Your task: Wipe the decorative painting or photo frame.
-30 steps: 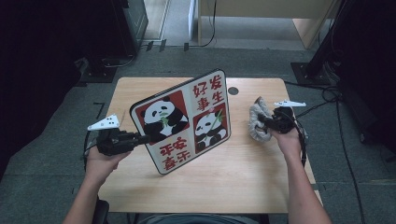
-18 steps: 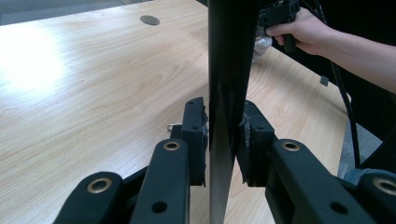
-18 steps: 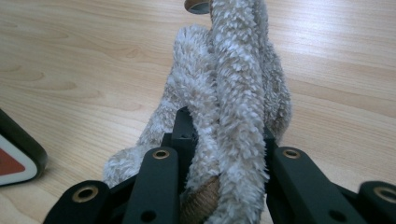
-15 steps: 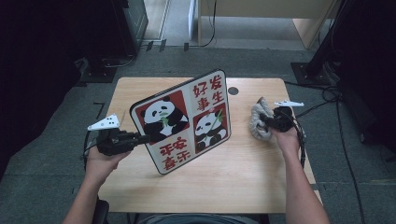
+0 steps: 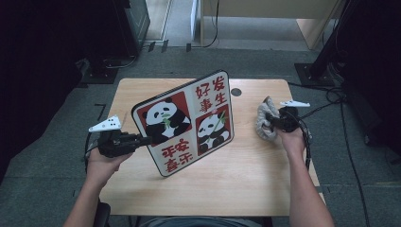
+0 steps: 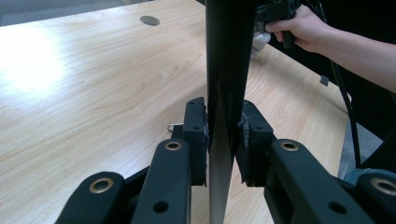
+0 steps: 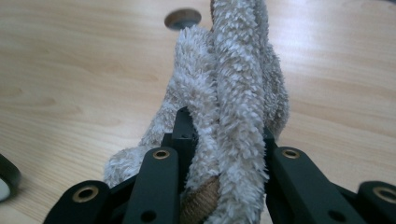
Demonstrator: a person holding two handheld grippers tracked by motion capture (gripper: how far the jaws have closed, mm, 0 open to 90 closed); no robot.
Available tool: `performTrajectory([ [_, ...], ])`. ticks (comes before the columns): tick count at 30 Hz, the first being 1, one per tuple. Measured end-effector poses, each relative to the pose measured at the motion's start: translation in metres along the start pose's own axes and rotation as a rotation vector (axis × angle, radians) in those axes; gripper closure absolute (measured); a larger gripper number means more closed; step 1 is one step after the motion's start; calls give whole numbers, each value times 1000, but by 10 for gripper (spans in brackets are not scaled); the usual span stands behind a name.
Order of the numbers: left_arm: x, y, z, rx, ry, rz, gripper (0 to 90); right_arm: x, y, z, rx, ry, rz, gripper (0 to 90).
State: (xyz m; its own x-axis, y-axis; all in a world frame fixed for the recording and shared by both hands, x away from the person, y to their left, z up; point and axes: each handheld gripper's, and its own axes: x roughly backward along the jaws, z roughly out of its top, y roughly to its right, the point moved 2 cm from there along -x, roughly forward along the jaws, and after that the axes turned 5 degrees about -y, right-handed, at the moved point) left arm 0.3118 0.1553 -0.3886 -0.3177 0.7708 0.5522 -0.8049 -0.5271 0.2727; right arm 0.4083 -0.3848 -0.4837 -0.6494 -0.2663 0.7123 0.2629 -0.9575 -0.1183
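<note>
A panda board with red panels and Chinese characters stands tilted over the wooden table. My left gripper is shut on its left edge; in the left gripper view the board appears edge-on, pinched between both pads. At the right, my right gripper is shut on a grey fluffy cloth, held just above the tabletop. In the right gripper view the cloth bulges up between the black jaws and hides the fingertips.
A round grommet hole sits near the table's far edge, seen also in the right gripper view. Cables trail off the right side. Dark equipment stands on the floor beyond the table.
The right hand with the cloth has shifted slightly. The board and the left hand have stayed where they were.
</note>
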Motion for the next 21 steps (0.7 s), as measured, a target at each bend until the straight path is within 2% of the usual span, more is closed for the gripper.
performTrajectory([
  [5, 0, 0, 0, 1, 0, 2, 765, -11, -6, -4, 27, -23, 13, 717],
  [11, 0, 0, 0, 3, -1, 0, 764, -17, -8, -6, 20, -29, 18, 689],
  [17, -1, 0, -1, 7, -3, 4, 745, -15, -7, -5, -28, -27, 47, 556],
  [21, -1, 0, -2, 11, -12, 12, 681, -13, -9, -3, -48, -24, 68, 466],
])
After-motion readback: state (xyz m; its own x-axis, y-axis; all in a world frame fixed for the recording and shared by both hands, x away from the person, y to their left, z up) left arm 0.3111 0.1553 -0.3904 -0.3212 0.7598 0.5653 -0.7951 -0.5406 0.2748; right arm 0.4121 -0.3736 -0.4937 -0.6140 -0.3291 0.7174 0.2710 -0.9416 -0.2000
